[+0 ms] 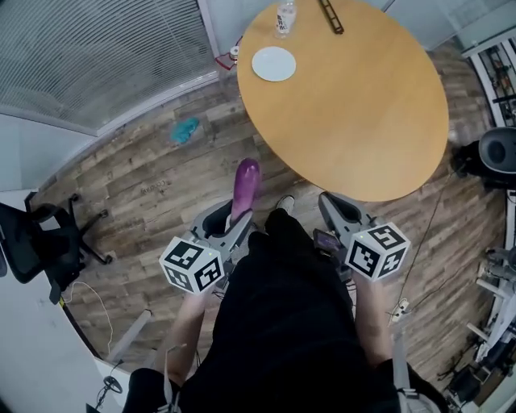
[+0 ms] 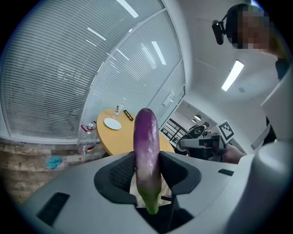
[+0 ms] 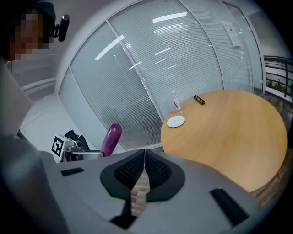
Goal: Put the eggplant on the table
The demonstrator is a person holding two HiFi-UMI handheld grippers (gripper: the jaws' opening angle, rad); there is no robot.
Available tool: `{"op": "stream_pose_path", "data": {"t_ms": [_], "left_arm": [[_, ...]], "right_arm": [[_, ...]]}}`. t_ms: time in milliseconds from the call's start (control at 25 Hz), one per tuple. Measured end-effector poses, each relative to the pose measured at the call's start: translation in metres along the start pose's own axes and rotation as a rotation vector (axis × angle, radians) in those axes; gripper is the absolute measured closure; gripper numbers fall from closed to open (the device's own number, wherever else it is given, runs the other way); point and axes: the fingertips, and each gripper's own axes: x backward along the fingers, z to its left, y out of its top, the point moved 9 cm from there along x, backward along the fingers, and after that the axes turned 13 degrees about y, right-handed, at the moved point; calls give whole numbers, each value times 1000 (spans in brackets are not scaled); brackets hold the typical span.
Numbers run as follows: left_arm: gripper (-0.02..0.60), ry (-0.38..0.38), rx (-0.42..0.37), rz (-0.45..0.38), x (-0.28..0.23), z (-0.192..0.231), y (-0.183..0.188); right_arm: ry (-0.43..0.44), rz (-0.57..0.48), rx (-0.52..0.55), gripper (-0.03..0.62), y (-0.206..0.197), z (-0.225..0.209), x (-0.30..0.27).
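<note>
A black office chair [image 1: 32, 242] stands at the far left on the wooden floor [image 1: 145, 185], and a teal cloth [image 1: 185, 129] lies on the boards near the window blinds [image 1: 89, 48]. No brand or word can be read anywhere. The only print is the black-and-white square markers on the two cubes, and a red label on the plastic bottle [image 2: 87, 139] standing on the floor by the window, too small to make out.

The left gripper [image 1: 236, 224] has its jaws clamped on the eggplant [image 1: 244, 187]. In the left gripper view the eggplant [image 2: 146, 155] is long and slim with glossy purple skin that fades to pale green at the stem end. That end sits deep between the black ribbed pads [image 2: 120, 172], and the rounded purple tip sticks out well past the jaws. From the head view it is held over the floor, just short of the near edge of the table [image 1: 371, 121].

The round wooden table carries a white plate [image 1: 273, 63], a clear bottle [image 1: 285, 16] and a dark narrow strip [image 1: 330, 16], all at its far side.

The right gripper [image 3: 144, 153] is held beside the left one, its jaws pressed together with nothing between them.
</note>
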Motion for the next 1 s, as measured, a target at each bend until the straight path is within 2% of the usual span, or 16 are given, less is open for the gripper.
{"op": "stream_pose_path", "data": {"t_ms": [200, 440, 680, 800, 1000], "left_arm": [[403, -19, 116, -67, -19, -9, 27], [403, -33, 163, -76, -53, -32, 35], [403, -61, 135, -65, -93, -63, 58], [404, -66, 91, -58, -108, -74, 68], [405, -86, 76, -21, -134, -83, 72]], "right_arm": [[12, -7, -20, 576, 12, -26, 3], [54, -61, 3, 576, 40, -53, 1], [47, -88, -14, 576, 50, -84, 23], [55, -99, -20, 576, 49, -89, 32], [47, -98, -47, 576, 44, -98, 34]]}}
